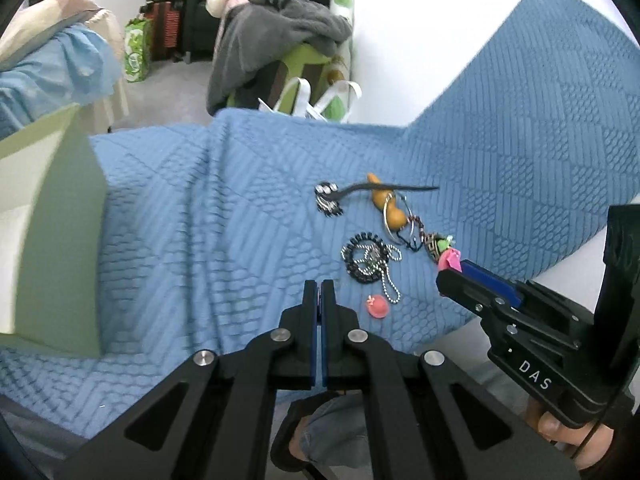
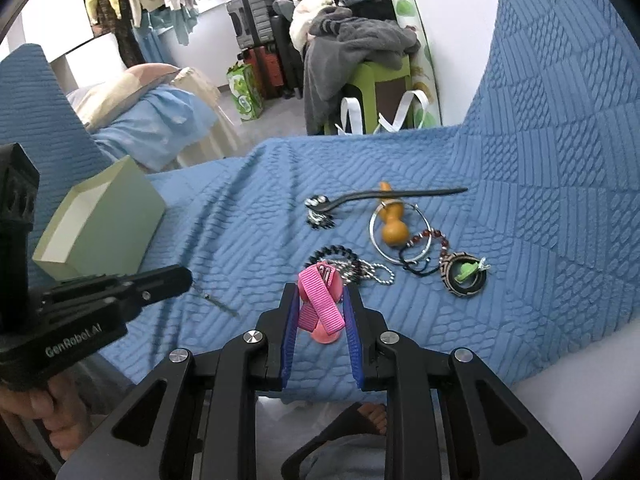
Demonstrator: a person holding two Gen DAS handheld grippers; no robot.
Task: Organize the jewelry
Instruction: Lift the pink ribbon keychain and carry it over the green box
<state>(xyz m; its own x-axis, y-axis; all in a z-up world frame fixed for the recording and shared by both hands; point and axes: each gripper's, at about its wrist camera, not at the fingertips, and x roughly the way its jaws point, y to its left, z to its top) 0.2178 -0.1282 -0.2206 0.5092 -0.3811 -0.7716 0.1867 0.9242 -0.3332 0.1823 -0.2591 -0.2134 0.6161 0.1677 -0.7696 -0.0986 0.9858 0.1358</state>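
Jewelry lies on a blue quilted cloth [image 1: 200, 208]: a black hair stick [image 1: 384, 190], an orange gourd charm [image 1: 386, 206], a silver bangle [image 2: 400, 236], a black bead bracelet with a ball chain [image 1: 366, 258], a round patterned pendant [image 2: 464, 274] and a small coral piece [image 1: 377, 306]. My right gripper [image 2: 320, 304] is shut on a pink ribbon hair clip [image 2: 320, 300], held just above the cloth; it also shows in the left wrist view [image 1: 450, 260]. My left gripper [image 1: 320, 288] is shut and empty, left of the pile. A green open box [image 2: 100, 224] stands at the left.
A thin metal pin [image 2: 216, 300] lies on the cloth near the left gripper's tip. The cloth's front edge drops to a white surface [image 2: 580, 392]. Beyond the far edge are a bed, a green stool with clothes [image 2: 360, 60] and bags.
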